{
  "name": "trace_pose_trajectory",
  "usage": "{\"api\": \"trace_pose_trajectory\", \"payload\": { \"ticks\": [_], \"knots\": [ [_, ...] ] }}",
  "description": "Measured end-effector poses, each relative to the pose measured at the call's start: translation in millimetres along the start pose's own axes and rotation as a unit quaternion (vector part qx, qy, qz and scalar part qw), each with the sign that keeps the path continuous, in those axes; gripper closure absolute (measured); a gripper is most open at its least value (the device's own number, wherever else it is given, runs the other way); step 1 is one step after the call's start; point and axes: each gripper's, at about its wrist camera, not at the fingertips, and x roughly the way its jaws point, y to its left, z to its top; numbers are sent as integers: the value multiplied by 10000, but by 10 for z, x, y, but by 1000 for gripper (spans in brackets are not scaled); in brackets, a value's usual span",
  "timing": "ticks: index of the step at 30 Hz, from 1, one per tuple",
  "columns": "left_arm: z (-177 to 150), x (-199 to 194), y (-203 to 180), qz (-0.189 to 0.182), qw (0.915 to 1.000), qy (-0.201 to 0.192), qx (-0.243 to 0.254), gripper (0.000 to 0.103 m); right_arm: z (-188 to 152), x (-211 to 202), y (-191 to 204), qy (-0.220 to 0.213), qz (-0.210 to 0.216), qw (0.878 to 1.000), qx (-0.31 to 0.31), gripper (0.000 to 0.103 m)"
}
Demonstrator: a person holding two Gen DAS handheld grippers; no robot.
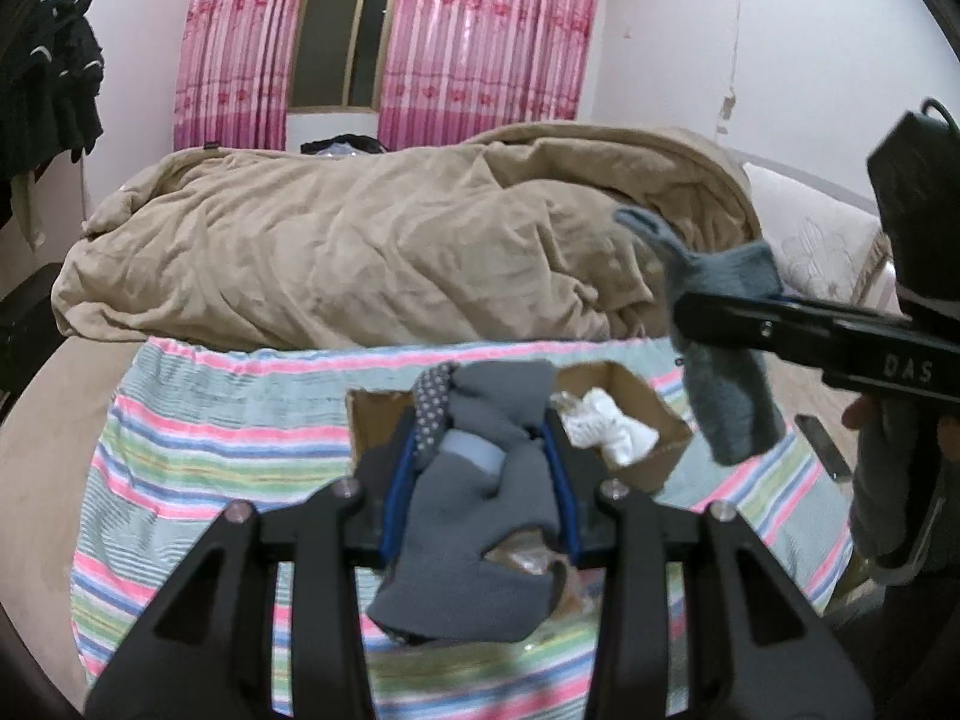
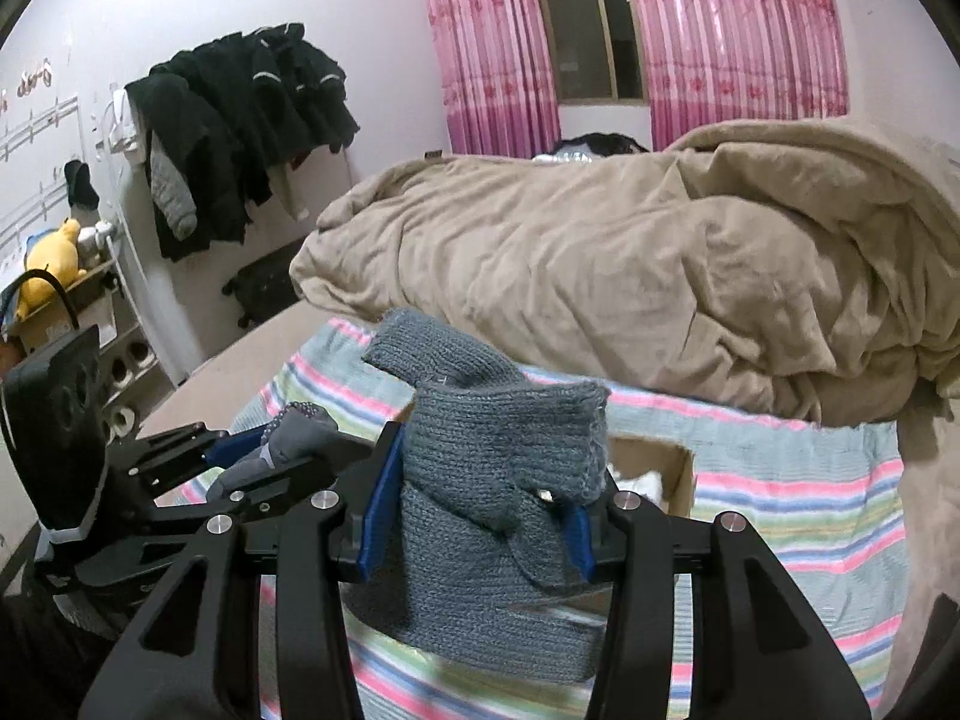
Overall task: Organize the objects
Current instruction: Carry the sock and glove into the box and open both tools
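My left gripper (image 1: 480, 462) is shut on a smooth grey glove (image 1: 480, 510) with a dotted palm strip and holds it above a cardboard box (image 1: 654, 408). My right gripper (image 2: 480, 498) is shut on a grey knitted glove (image 2: 492, 492), held in the air over the striped cloth (image 2: 798, 516). The right gripper (image 1: 690, 312) and its knitted glove (image 1: 726, 408) show at the right of the left wrist view. The left gripper (image 2: 282, 450) with its glove (image 2: 288, 432) shows at the left of the right wrist view. The box (image 2: 678, 480) holds white items (image 1: 606, 426).
A rumpled tan blanket (image 1: 372, 252) lies on the bed behind the striped cloth (image 1: 198, 438). Pink curtains (image 1: 480, 36) frame a window. Dark clothes (image 2: 240, 132) hang on the left wall above shelves with a yellow plush toy (image 2: 51, 264). A dark flat object (image 1: 822, 444) lies at the right.
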Motion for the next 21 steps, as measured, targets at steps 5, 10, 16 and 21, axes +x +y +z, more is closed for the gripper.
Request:
{"api": "trace_pose_trajectory", "payload": {
  "ticks": [5,10,16,21],
  "knots": [
    [108,12,101,9,9998,-141,-159,64,94,29,6,-97,1,9999,57,54],
    [156,115,175,304,9992,-239,-121,64,118,145,17,-54,-16,10000,69,54],
    [212,353,301,358,9989,-160,-247,64,128,401,3,53,-97,9999,89,54],
    [173,630,428,126,9979,123,-622,64,97,633,-95,173,-98,9995,247,54]
  ]
}}
